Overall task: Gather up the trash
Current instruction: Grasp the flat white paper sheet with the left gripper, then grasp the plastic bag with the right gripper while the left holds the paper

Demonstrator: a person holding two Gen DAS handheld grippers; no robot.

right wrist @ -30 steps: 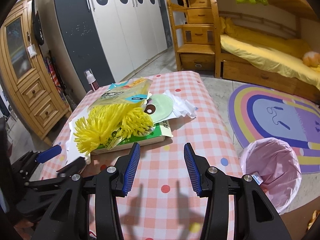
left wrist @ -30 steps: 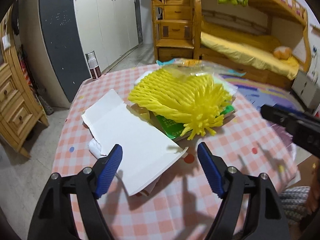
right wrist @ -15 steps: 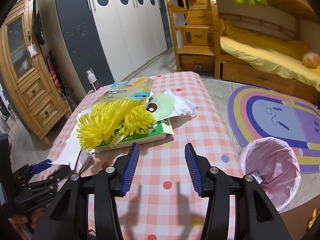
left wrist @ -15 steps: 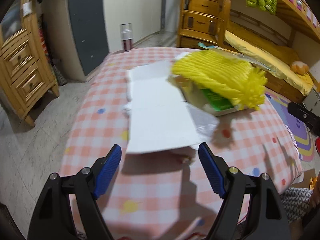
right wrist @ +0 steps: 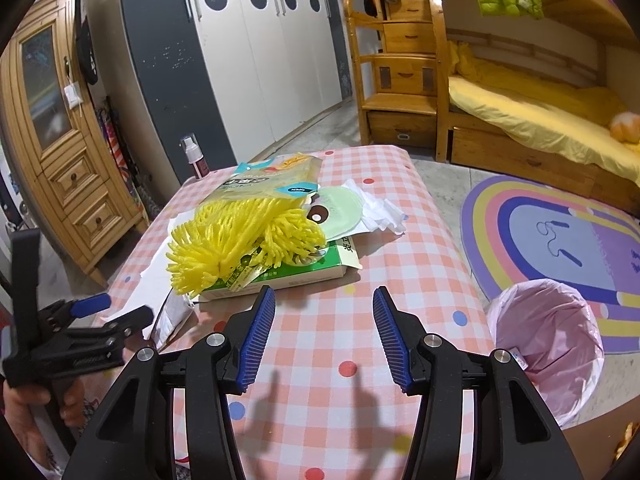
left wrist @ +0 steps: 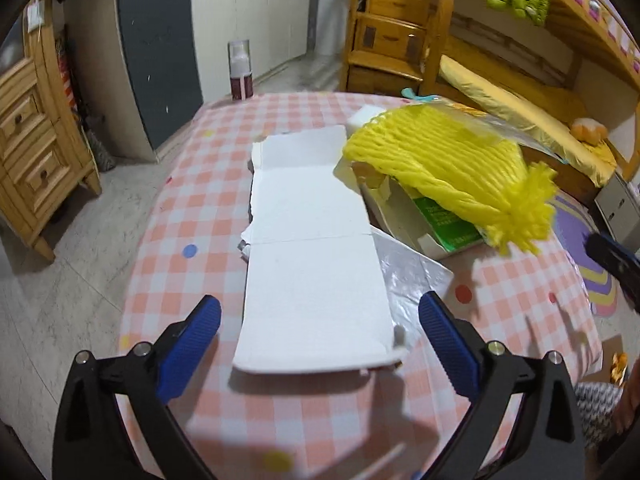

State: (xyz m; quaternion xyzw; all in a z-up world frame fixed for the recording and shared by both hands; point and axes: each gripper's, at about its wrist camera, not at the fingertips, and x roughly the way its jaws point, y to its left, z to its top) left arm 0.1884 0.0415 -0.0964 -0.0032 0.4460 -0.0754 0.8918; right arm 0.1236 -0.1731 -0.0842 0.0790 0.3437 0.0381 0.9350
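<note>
A flattened white cardboard piece (left wrist: 316, 256) lies on the pink checked table (left wrist: 192, 200), its near edge between the fingers of my open left gripper (left wrist: 320, 336). To its right, yellow foam netting (left wrist: 452, 168) rests on a green and white box (left wrist: 440, 224) with a silvery sheet (left wrist: 412, 276) beside it. In the right wrist view my right gripper (right wrist: 324, 340) is open and empty over the table, short of the yellow netting (right wrist: 240, 236), the green box (right wrist: 296, 272), a snack bag (right wrist: 272, 180) and white wrappers (right wrist: 376, 212). The left gripper (right wrist: 92, 312) shows at far left.
A bin lined with a pink bag (right wrist: 548, 344) stands on the floor right of the table. A spray bottle (right wrist: 196, 160) stands at the table's far corner. A wooden cabinet (right wrist: 60, 152), wardrobes, a bunk bed (right wrist: 540, 120) and a rug (right wrist: 560, 240) surround it.
My left gripper has swung round the table's end and now faces the white cardboard lengthwise, closer to its near edge. My right gripper has barely moved.
</note>
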